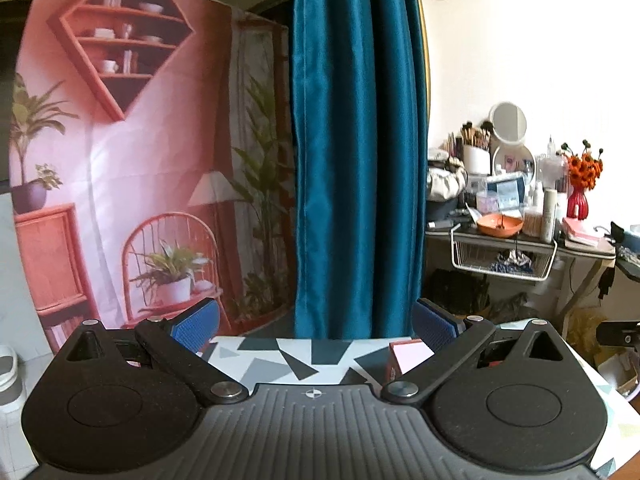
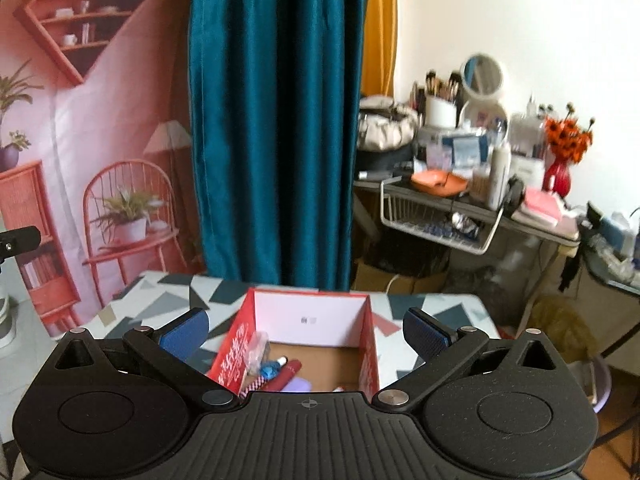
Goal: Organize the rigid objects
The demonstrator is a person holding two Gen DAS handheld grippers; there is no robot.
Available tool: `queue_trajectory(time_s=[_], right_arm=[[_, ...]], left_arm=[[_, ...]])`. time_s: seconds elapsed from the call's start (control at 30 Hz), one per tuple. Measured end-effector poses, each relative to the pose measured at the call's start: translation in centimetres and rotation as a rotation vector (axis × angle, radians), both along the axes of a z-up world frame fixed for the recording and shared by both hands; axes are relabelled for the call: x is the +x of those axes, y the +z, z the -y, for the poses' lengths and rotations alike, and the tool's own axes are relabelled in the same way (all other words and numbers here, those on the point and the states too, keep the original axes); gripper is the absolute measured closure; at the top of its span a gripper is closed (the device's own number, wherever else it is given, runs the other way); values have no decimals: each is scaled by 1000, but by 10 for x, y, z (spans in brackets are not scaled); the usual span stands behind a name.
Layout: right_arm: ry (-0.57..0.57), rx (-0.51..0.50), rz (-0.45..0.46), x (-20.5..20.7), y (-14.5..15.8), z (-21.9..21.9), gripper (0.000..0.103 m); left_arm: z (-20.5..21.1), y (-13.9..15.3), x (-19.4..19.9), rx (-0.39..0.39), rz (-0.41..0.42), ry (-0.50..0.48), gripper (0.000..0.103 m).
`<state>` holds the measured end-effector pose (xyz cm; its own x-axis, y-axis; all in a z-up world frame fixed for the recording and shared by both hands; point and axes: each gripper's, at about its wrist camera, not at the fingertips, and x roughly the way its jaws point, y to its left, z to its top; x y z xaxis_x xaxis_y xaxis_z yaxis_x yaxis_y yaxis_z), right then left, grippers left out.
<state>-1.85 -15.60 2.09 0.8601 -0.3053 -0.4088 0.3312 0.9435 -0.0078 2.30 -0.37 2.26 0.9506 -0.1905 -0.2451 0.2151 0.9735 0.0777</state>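
Small items (image 2: 276, 368) already inside red box (image 2: 240, 340); right gripper (image 2: 306, 336) and left gripper (image 1: 316, 328) spread wide, empty; leftovers unseen

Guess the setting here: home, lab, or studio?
Likely a lived-in room at home, set up for recording: a cluttered vanity desk with a round mirror and makeup brushes, a teal curtain, and a printed backdrop hung behind the patterned table.
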Motion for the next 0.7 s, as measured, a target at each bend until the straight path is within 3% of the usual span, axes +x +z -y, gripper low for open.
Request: queue_trajectory(time_s=[0.37, 0.7], right_arm=[[-30, -35, 65, -40, 14, -16, 0], [-46, -18, 82, -52, 14, -7, 0]], left_arm=[[3, 7, -30, 12, 62, -20, 0], [7, 2, -35, 24, 39, -25, 0]])
